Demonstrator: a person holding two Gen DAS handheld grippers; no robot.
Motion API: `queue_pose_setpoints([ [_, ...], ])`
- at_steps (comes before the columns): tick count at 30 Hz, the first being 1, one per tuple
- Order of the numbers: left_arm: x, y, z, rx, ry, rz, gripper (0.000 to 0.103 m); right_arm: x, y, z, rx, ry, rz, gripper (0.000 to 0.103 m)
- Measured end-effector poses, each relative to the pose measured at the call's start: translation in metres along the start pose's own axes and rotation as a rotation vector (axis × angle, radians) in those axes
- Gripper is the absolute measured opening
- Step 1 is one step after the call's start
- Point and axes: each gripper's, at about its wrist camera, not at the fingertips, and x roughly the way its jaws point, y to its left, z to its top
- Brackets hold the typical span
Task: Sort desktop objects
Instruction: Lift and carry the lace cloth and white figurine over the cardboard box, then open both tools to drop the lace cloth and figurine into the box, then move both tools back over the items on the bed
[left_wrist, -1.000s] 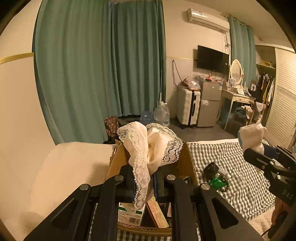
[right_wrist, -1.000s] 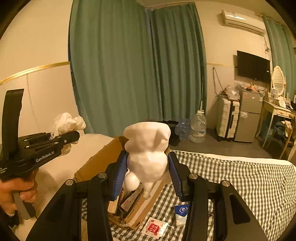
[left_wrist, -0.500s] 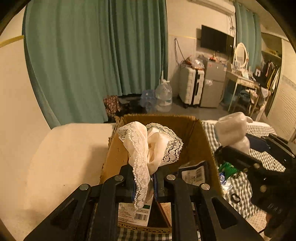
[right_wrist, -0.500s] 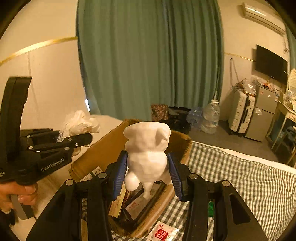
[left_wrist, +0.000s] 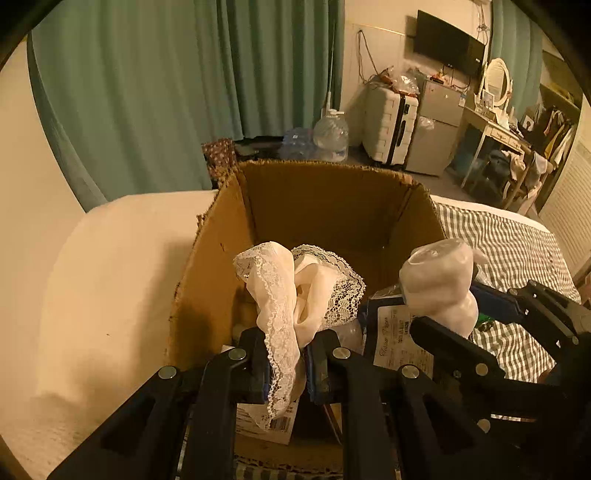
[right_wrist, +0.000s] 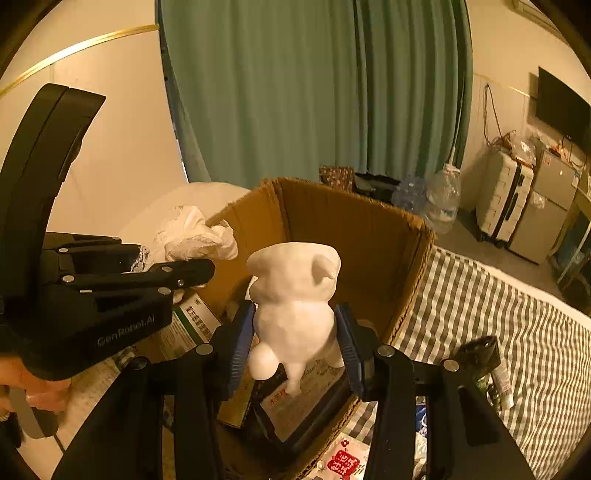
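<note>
Lace cloth (left_wrist: 291, 295) is pinched between the nearly closed jaws of the left gripper (left_wrist: 286, 363), bunched above the fingertips with one lace edge hanging down between them. A white animal figurine (right_wrist: 293, 306) is clamped at its waist by the blue pads (right_wrist: 242, 339) of the right gripper (right_wrist: 295, 349), held upright with its ears up. Directly ahead of and below both tools the open cardboard box (left_wrist: 325, 195) is seen, with printed packets (right_wrist: 192, 325) and a flat dark-framed item (right_wrist: 306, 402) already lying in its bottom. Beyond the box to the right the checked cloth (right_wrist: 498, 317) is spread, with a few small items left on it. The step in hand is judged to be the depositing of both held things. Next, each tool would need to be lowered inside the box walls and its jaws spread, so that cloth and figurine drop clear of the rim.
</note>
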Motion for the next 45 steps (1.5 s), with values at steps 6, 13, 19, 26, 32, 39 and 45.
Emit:
queue_pose_setpoints([
  [6,0.007,-0.004,-0.002,0.006,0.020,0.017,0.026,0.004,0.001,-0.005,-0.010,0.025,0.001,0.045],
  [13,-0.007,0.001,-0.003,-0.032,-0.031,0.042,0.053,-0.014,-0.002,-0.014,-0.014,-0.040,-0.010,0.073],
  [19,-0.025,0.004,-0.005,-0.061,-0.119,0.051,0.092,-0.041,-0.019,-0.007,0.049,-0.120,-0.016,0.078],
  [26,-0.048,-0.004,-0.006,-0.077,-0.249,0.044,0.103,-0.085,-0.021,0.007,0.049,-0.246,-0.054,0.098],
  [32,-0.080,-0.013,0.000,-0.108,-0.356,0.026,0.103,-0.123,-0.023,0.014,0.014,-0.339,-0.132,0.103],
  [39,-0.110,-0.029,0.006,-0.120,-0.388,-0.015,0.103,-0.167,-0.045,0.017,0.055,-0.381,-0.172,0.103],
  [45,-0.125,-0.057,0.003,-0.128,-0.393,-0.060,0.103,-0.198,-0.074,0.005,0.081,-0.403,-0.199,0.103],
])
